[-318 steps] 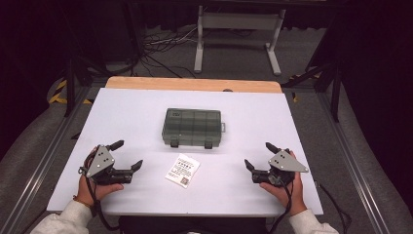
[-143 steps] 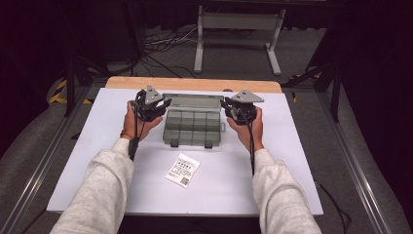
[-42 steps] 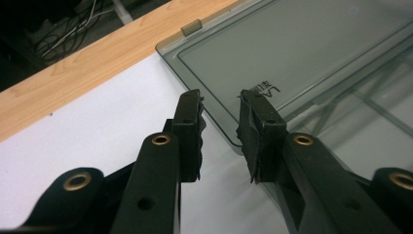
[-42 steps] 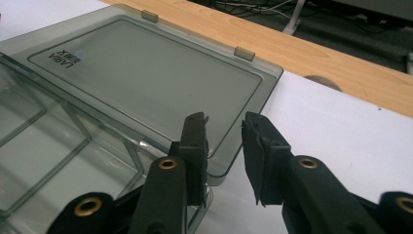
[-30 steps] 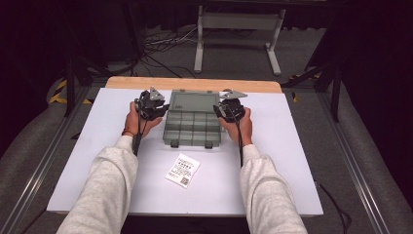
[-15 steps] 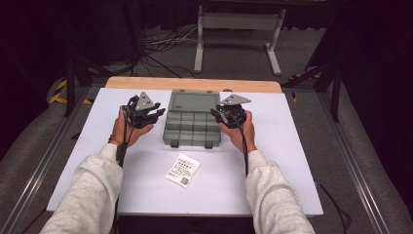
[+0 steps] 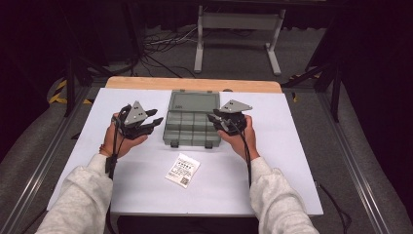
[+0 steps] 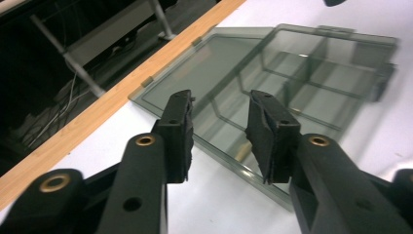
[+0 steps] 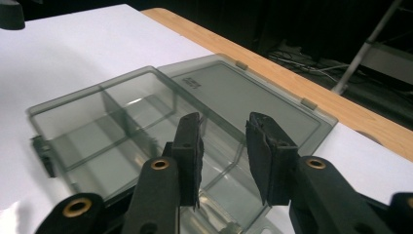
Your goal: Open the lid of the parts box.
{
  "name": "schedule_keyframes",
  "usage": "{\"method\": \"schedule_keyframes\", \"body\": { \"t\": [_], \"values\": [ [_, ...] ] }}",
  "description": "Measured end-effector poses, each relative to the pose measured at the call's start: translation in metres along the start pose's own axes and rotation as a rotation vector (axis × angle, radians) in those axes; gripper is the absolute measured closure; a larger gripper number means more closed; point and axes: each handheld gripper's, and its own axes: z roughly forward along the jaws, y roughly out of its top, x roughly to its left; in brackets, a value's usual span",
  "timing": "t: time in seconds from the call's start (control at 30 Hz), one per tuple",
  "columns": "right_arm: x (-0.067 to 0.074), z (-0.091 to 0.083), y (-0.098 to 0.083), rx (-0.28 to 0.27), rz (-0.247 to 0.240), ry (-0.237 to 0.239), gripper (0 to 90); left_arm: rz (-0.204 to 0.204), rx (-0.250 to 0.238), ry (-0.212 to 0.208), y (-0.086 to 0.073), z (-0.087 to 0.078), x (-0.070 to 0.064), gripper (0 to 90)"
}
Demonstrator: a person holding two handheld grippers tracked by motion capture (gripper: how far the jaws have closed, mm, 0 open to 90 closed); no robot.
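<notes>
Organizer box (image 7: 191,119) sits mid-surface, lid flat open toward the far wooden edge (image 7: 195,84). Left gripper (image 7: 150,122) and right gripper (image 7: 214,121) flank it, jaws just opening, parted, nothing pinched. Near the box lies a small printed packet (image 7: 182,170), clear of both hands.

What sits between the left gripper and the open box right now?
Nothing visible. Bare white table separates the left gripper from the box; its jaws, just opened, are empty. The packet lies nearer the person, off that path.
</notes>
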Motion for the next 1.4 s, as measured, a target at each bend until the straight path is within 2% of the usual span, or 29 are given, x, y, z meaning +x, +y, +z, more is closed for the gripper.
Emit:
{"method": "schedule_keyframes", "body": {
  "t": [0.03,0.1,0.27,0.33,0.4,0.5,0.57,0.6,0.63,0.73,0.87,0.93,1.03,1.13,1.17,1.2,1.23,1.4],
  "values": [
    [0.002,-0.002,0.0,-0.003,-0.004,0.008,65.7,0.011,-0.017,0.003,-0.004,-0.009,-0.003,59.1],
    [0.007,-0.01,-0.001,-0.021,-0.01,0.033,63.0,0.022,-0.023,-0.005,-0.008,-0.016,-0.006,55.0],
    [0.016,-0.02,-0.002,-0.04,-0.038,0.054,59.2,0.03,-0.05,-0.017,-0.019,-0.032,-0.015,48.5],
    [0.021,-0.027,-0.003,-0.046,-0.049,0.073,56.8,0.013,-0.065,-0.03,-0.023,-0.039,-0.019,42.5],
    [0.025,-0.032,-0.004,-0.058,-0.056,0.086,55.1,0.032,-0.063,-0.026,-0.026,-0.044,-0.023,36.3],
    [0.032,-0.037,-0.005,-0.067,-0.07,0.109,52.3,0.017,-0.065,-0.043,-0.031,-0.05,-0.029,26.5],
    [0.037,-0.041,-0.008,-0.071,-0.072,0.128,48.5,0.02,-0.064,-0.036,-0.033,-0.052,-0.033,18.6],
    [0.037,-0.041,-0.008,-0.071,-0.072,0.128,48.5,0.024,-0.062,-0.035,-0.035,-0.054,-0.036,18.6],
    [0.04,-0.044,-0.012,-0.061,-0.071,0.136,45.3,0.013,-0.059,-0.045,-0.037,-0.055,-0.038,13.7],
    [0.044,-0.046,-0.017,-0.054,-0.074,0.148,41.3,-0.014,-0.054,-0.059,-0.044,-0.059,-0.043,11.1],
    [0.051,-0.05,-0.024,-0.041,-0.078,0.174,30.8,0.001,-0.032,-0.068,-0.058,-0.064,-0.052,7.8],
    [0.055,-0.051,-0.029,-0.028,-0.08,0.193,24.5,-0.003,-0.027,-0.054,-0.065,-0.068,-0.054,7.3],
    [0.059,-0.051,-0.035,-0.005,-0.089,0.189,17.3,-0.005,-0.013,-0.039,-0.077,-0.074,-0.054,7.1],
    [0.061,-0.052,-0.037,0.009,-0.092,0.192,15.4,-0.019,-0.01,-0.031,-0.083,-0.077,-0.054,7.9],
    [0.061,-0.052,-0.038,0.012,-0.094,0.192,14.3,-0.024,-0.006,-0.021,-0.09,-0.081,-0.053,7.9],
    [0.062,-0.052,-0.04,0.021,-0.092,0.204,13.2,-0.032,-0.008,-0.025,-0.094,-0.082,-0.052,7.9],
    [0.063,-0.052,-0.042,0.03,-0.09,0.21,12.9,-0.06,-0.014,-0.036,-0.097,-0.083,-0.052,7.7],
    [0.07,-0.051,-0.047,0.058,-0.106,0.23,10.3,-0.079,-0.007,-0.033,-0.105,-0.09,-0.056,6.1]
  ]
}}
